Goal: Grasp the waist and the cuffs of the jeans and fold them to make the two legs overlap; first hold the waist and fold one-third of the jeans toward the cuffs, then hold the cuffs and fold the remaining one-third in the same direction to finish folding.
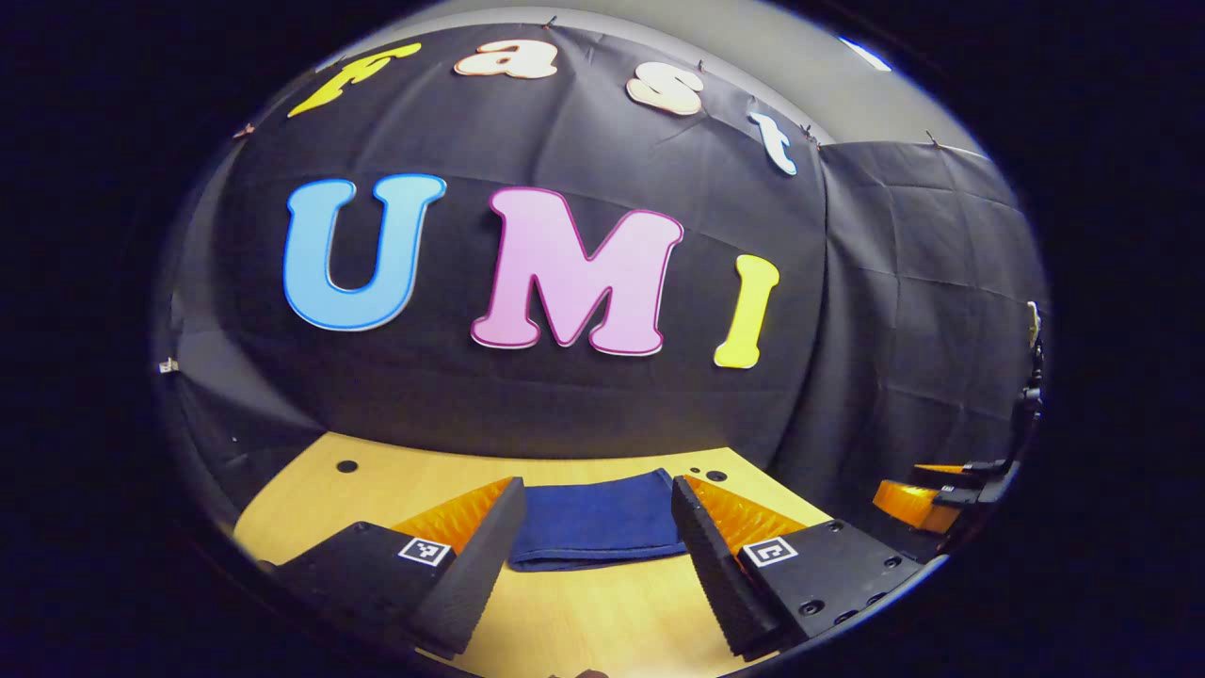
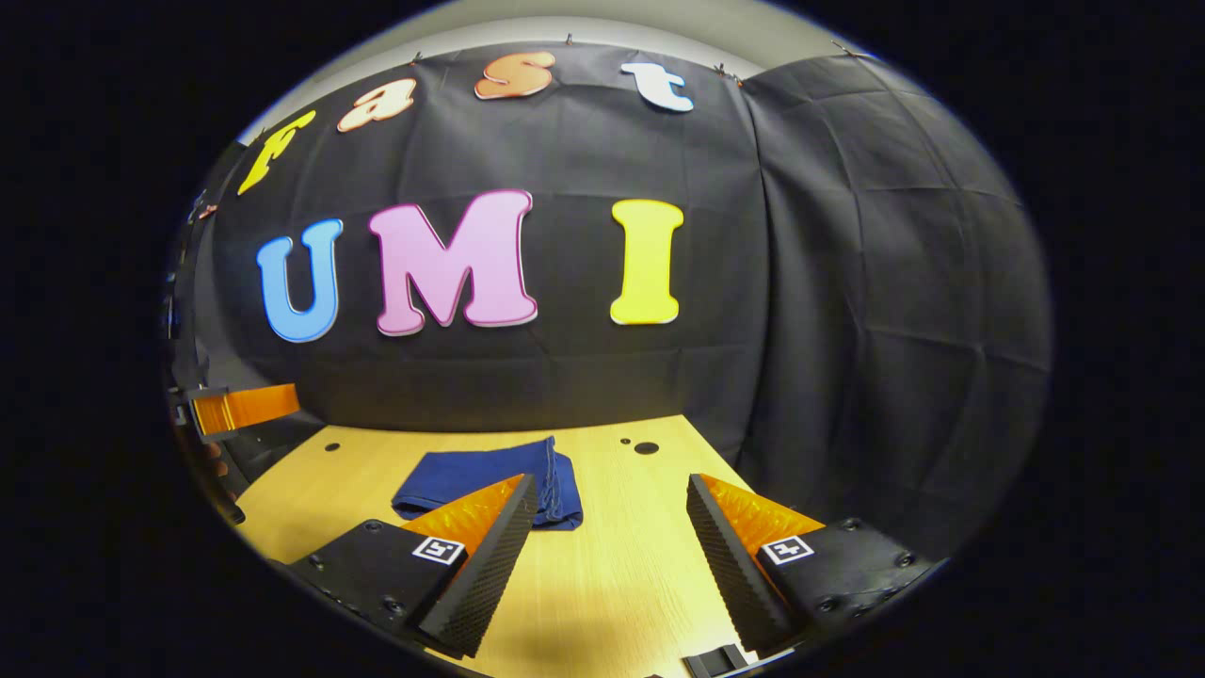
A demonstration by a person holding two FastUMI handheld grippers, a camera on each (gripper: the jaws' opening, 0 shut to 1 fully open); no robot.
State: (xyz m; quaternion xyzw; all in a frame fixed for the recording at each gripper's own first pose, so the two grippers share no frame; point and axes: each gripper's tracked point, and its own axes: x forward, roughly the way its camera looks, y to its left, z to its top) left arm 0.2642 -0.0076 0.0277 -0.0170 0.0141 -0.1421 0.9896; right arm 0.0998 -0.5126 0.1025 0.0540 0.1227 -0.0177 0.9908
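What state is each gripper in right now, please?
Left gripper: open, holding nothing; the folded jeans lie on the table beyond its fingers.
Right gripper: open, holding nothing, above the table.

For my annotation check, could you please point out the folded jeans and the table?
folded jeans (image 1: pixel 598 518), left gripper view, middle of the top layer.
table (image 2: pixel 621 565), right gripper view, bare wood between the fingers.

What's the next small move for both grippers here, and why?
Probably none beyond backing both grippers away. The jeans already lie as a compact folded bundle on the wooden table, beyond the tips of the open left gripper. The right gripper is open too, with bare table between its fingers and the jeans off to its left. Neither holds any cloth, so the fold looks finished.
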